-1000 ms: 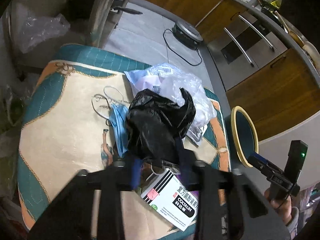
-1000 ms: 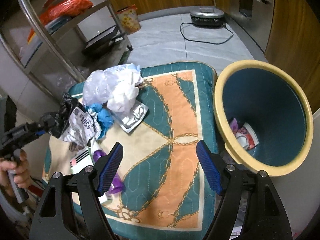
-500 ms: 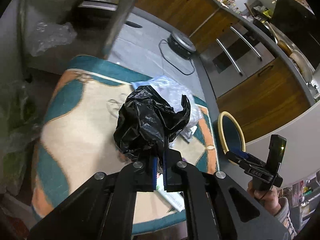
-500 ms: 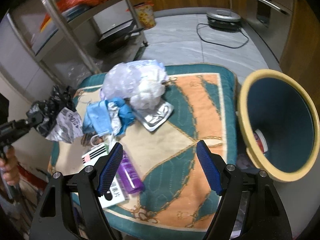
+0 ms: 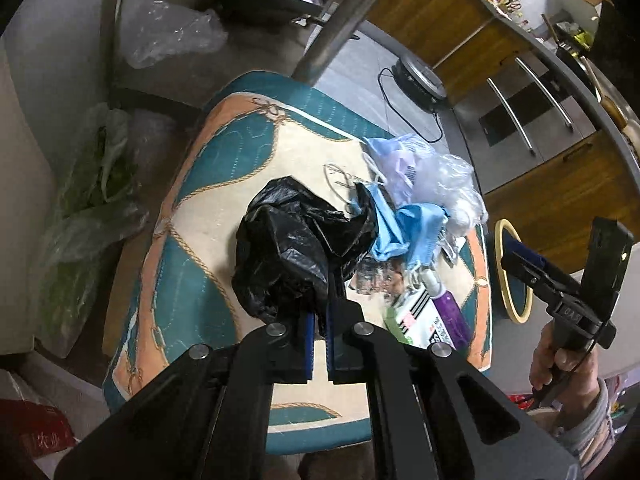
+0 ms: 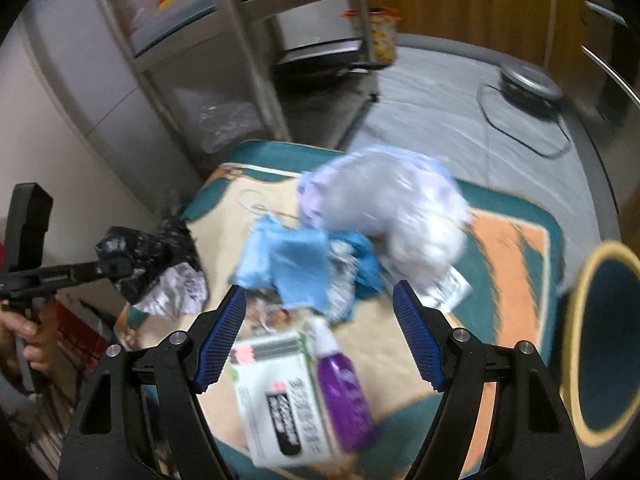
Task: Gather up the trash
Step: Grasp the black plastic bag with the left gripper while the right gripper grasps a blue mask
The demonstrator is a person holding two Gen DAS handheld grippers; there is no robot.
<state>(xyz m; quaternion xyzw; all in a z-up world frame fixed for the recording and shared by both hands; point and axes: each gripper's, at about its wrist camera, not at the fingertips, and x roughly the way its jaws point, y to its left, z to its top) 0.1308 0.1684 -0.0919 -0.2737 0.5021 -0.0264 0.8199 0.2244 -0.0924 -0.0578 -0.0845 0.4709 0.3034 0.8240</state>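
My left gripper point(image 5: 318, 312) is shut on a crumpled black plastic bag point(image 5: 296, 248), lifted above the patterned cushion point(image 5: 208, 216); in the right wrist view the same bag point(image 6: 160, 264) hangs at the left. My right gripper point(image 6: 320, 336) is open and empty above the trash pile. Under it lie a blue face mask point(image 6: 292, 264), a white box point(image 6: 280, 396) and a purple bottle point(image 6: 348, 400). A clear plastic bag point(image 6: 392, 212) lies behind them. The yellow-rimmed bin point(image 6: 600, 340) stands at the right edge.
A metal shelf rack point(image 6: 240, 52) stands behind the cushion. On the grey floor sits a robot vacuum point(image 6: 528, 84) with a black cable. Wooden cabinets point(image 5: 560, 184) line the right. Plastic bags point(image 5: 88, 200) lie left of the cushion.
My left gripper closed on the black bag and lifted it away to the left of the pile. My right gripper swung left from the bin to over the box and bottle, still open.
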